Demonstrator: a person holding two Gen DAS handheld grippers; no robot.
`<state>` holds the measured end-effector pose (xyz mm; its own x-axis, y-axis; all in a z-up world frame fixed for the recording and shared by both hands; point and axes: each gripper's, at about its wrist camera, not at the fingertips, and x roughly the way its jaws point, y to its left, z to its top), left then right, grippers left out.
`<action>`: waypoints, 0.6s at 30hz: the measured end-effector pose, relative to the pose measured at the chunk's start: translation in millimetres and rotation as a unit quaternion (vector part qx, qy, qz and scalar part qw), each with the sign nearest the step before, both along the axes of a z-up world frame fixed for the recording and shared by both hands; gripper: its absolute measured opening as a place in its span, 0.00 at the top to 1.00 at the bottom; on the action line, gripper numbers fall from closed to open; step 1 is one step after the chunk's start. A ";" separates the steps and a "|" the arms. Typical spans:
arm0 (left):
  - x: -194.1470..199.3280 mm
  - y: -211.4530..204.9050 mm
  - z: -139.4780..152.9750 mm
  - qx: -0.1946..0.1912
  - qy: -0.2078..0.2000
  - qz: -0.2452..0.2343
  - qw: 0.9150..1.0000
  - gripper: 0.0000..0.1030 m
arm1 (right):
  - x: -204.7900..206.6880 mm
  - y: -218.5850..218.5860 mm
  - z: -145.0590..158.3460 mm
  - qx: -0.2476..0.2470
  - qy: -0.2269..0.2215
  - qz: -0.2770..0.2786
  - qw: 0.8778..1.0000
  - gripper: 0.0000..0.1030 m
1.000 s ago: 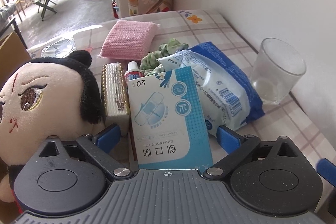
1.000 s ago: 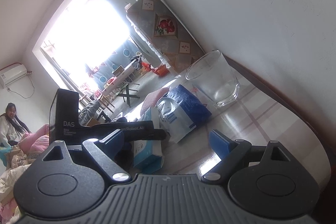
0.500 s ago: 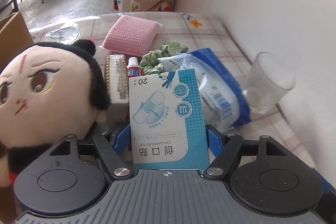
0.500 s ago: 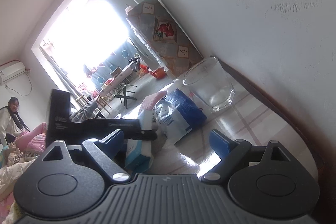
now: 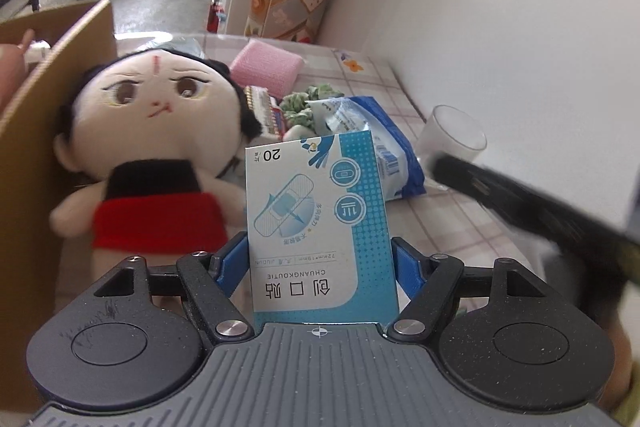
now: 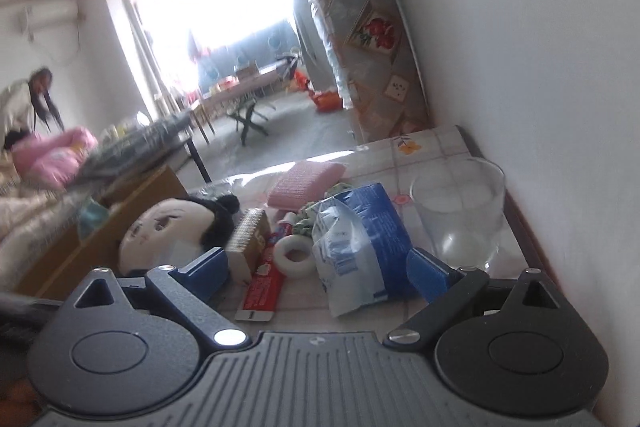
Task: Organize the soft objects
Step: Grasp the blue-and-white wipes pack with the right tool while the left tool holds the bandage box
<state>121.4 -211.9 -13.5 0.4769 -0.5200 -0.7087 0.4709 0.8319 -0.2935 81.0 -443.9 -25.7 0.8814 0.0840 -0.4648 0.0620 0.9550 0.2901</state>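
My left gripper [image 5: 320, 259] is shut on a blue and white plaster box [image 5: 320, 223] and holds it upright above the table. Behind the box, a plush doll [image 5: 160, 131] in a red skirt leans against a cardboard box [image 5: 52, 67]. A pink sponge [image 5: 268, 67], a green scrunchie [image 5: 308, 103] and a blue and white soft packet [image 5: 380, 143] lie further back. My right gripper [image 6: 320, 271] is open and its jaws are opening. Nothing is pressed between them. The soft packet [image 6: 360, 247] lies just beyond its fingers.
A glass tumbler [image 6: 460, 211] stands by the wall at the right. A red toothpaste tube [image 6: 264, 283], a white ring [image 6: 294, 255] and a gold brush [image 6: 248, 239] lie between the doll [image 6: 168, 227] and the packet. The cardboard box [image 6: 120, 223] stands at the left. A person is far back at the left.
The left jaws closed on the plaster box and drew it up and back, so the whole doll now shows. The right gripper rolled upright and now looks down on the table.
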 end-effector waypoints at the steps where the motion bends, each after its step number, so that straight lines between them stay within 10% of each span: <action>1: -3.5 5.2 0.4 -0.001 -0.006 0.002 1.000 0.29 | 9.4 2.8 -0.3 -0.014 0.005 0.006 1.000 0.05; 9: -11.6 32.8 -2.2 -0.019 -0.017 -0.005 1.000 0.29 | 61.2 8.6 -29.0 -0.051 0.076 -0.015 0.996 0.20; 18: -12.6 52.1 -4.0 -0.045 -0.025 -0.020 0.998 0.29 | 72.8 20.2 -42.1 -0.090 0.106 -0.035 0.990 0.10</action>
<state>108.8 -159.7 -17.5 0.4888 -0.6000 -0.6334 0.5190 0.7835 -0.3417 153.8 -423.7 -67.8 0.7627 -0.0757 -0.6423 0.1719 0.9811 0.0885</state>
